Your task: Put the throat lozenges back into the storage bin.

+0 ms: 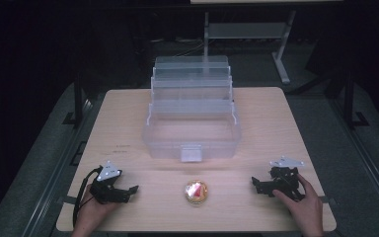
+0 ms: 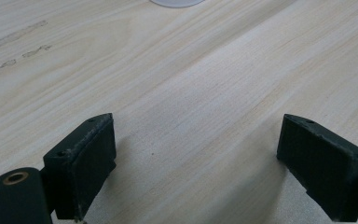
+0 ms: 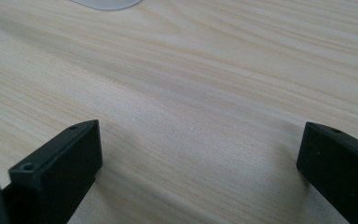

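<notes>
Right claw (image 3: 200, 172) jaws spread wide over bare wooden table (image 3: 205, 93) — nothing between

Pale matt wood-grain table (image 1: 128, 118), clear glossy plastic box (image 1: 191, 129), and matt black, seemingly plastic jaws.

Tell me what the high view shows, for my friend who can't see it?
A small round container with something red and white inside sits at the near edge of a wooden table, between the left hand-held gripper and the right hand-held gripper, both open and resting on the table. Behind it stands an open clear plastic box with stepped trays.
</notes>
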The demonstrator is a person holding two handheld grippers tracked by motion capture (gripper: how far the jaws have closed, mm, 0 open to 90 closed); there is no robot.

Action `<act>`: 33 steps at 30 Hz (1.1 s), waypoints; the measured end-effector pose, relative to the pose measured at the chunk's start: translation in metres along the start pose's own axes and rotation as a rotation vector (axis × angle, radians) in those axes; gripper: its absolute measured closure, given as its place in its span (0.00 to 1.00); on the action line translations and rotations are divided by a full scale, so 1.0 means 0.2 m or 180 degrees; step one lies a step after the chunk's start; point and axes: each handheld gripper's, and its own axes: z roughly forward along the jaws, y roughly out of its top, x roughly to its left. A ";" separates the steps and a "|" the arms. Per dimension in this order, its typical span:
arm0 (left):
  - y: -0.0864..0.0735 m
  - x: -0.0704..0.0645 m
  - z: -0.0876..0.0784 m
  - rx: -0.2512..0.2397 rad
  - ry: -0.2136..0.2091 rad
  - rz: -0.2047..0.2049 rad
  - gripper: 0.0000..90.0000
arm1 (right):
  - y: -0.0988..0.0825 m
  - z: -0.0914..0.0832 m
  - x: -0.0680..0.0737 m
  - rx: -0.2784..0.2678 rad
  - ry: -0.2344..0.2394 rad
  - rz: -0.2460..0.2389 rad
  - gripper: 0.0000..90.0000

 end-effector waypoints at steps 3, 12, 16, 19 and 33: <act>0.00 0.00 0.00 0.0000 0.0000 0.0000 0.12 | 0.00 0.00 0.00 -0.0007 0.0001 -0.0005 0.00; 0.00 0.01 0.00 -0.0005 -0.0024 0.0030 0.12 | 0.00 0.00 0.00 -0.0007 0.0000 -0.0006 0.00; 0.00 0.01 -0.01 0.0050 -0.0025 0.0050 0.13 | 0.00 0.00 0.00 -0.0005 0.0000 0.0000 0.00; 0.01 0.00 -0.02 0.0093 -0.0011 0.0096 0.14 | 0.00 0.00 0.00 -0.0002 0.0003 -0.0004 0.00; 0.06 -0.01 -0.04 0.0168 -0.0087 0.0108 0.14 | 0.00 0.00 0.00 -0.0001 0.0008 -0.0006 0.00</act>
